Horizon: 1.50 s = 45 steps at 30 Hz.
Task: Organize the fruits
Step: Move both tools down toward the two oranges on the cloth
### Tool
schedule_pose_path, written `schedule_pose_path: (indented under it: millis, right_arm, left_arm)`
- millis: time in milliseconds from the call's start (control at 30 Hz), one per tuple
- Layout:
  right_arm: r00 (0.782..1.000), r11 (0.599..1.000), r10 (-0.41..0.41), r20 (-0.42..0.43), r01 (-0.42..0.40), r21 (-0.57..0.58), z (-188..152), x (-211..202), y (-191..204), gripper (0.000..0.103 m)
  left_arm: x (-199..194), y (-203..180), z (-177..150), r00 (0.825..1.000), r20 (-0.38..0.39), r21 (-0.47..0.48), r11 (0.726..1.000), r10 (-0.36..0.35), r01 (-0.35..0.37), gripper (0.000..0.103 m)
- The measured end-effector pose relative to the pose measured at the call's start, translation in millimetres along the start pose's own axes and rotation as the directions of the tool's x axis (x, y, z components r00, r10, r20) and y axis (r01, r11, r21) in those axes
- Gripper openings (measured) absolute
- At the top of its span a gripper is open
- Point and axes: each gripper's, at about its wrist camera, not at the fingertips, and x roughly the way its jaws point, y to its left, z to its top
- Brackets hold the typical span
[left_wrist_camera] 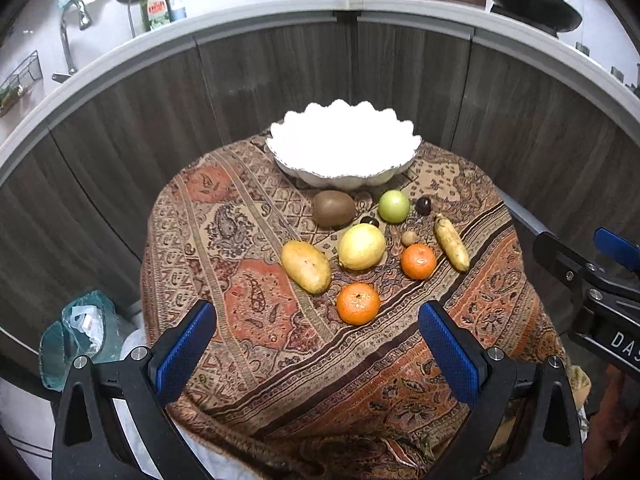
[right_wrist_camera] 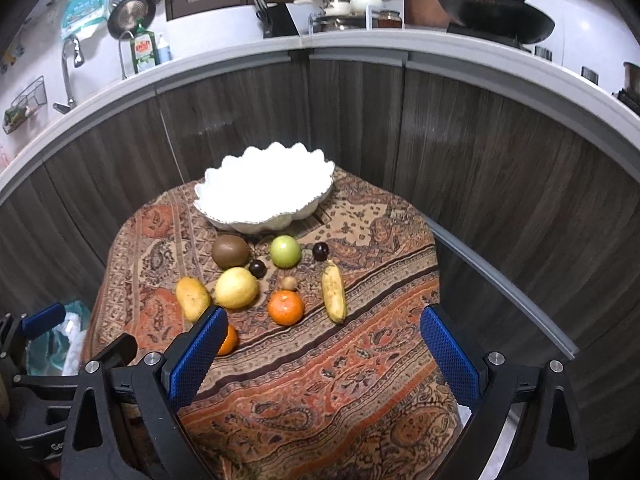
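A white scalloped bowl (left_wrist_camera: 342, 148) (right_wrist_camera: 264, 192) stands empty at the far side of a small patterned table (left_wrist_camera: 260, 312). In front of it lie a kiwi (left_wrist_camera: 333, 208), a green apple (left_wrist_camera: 393, 206), two dark plums (left_wrist_camera: 423, 205), a lemon (left_wrist_camera: 361, 246), a mango (left_wrist_camera: 306, 266), a small banana (left_wrist_camera: 451, 242), a small brown nut-like fruit (left_wrist_camera: 409, 238) and two oranges (left_wrist_camera: 357, 304) (right_wrist_camera: 285, 307). My left gripper (left_wrist_camera: 316, 344) is open and empty, just short of the near orange. My right gripper (right_wrist_camera: 320, 344) is open and empty over the table's near part.
Dark wood cabinet fronts curve behind the table under a grey counter (left_wrist_camera: 280, 12) with a tap, dish soap and a wok (right_wrist_camera: 496, 12). A green bag (left_wrist_camera: 76, 332) sits on the floor to the left. The right gripper's body (left_wrist_camera: 592, 292) shows at the left view's right edge.
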Motion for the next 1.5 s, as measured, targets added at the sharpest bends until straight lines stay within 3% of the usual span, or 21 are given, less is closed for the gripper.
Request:
schedule_pose_path:
  millis: [500,700,800,900,1100,1267,1500]
  right_arm:
    - [0.993,0.999,-0.013,-0.118,0.007,-0.049,-2,83,-6,0.098]
    - [0.985,1.000,-0.001,-0.171,-0.002,-0.016,-8,111,-14,0.098]
    - [0.982,1.000,0.003,-0.190,-0.002,0.003,-11,122,-19,0.098]
    - [0.979,1.000,0.001,-0.204,0.003,0.018,-14,130,-22,0.098]
    - [0.973,0.999,0.007,-0.231,0.000,0.032,-17,141,-24,0.098]
    - [0.970,1.000,0.004,-0.243,0.002,0.027,-20,145,-22,0.098]
    - [0.967,0.999,0.006,-0.253,0.003,0.034,-22,147,-22,0.098]
  left_arm:
    - [90,-11,-2,0.988,-0.156,0.002,1.000,0.001,-0.001,0.100]
    - [118,-17,-5,0.978,-0.208,0.008,1.000,-0.011,0.013,0.099]
    - [130,-23,-8,0.973,-0.231,0.019,1.000,-0.017,0.022,0.094]
    - [142,-29,-9,0.967,-0.253,0.035,0.999,-0.024,0.034,0.081]
    - [159,-36,-14,0.957,-0.286,0.044,0.997,-0.044,0.059,0.078]
    - [171,-41,-17,0.951,-0.307,0.052,0.996,-0.050,0.069,0.065]
    - [173,-41,-14,0.955,-0.289,0.039,0.995,-0.075,0.090,0.048]
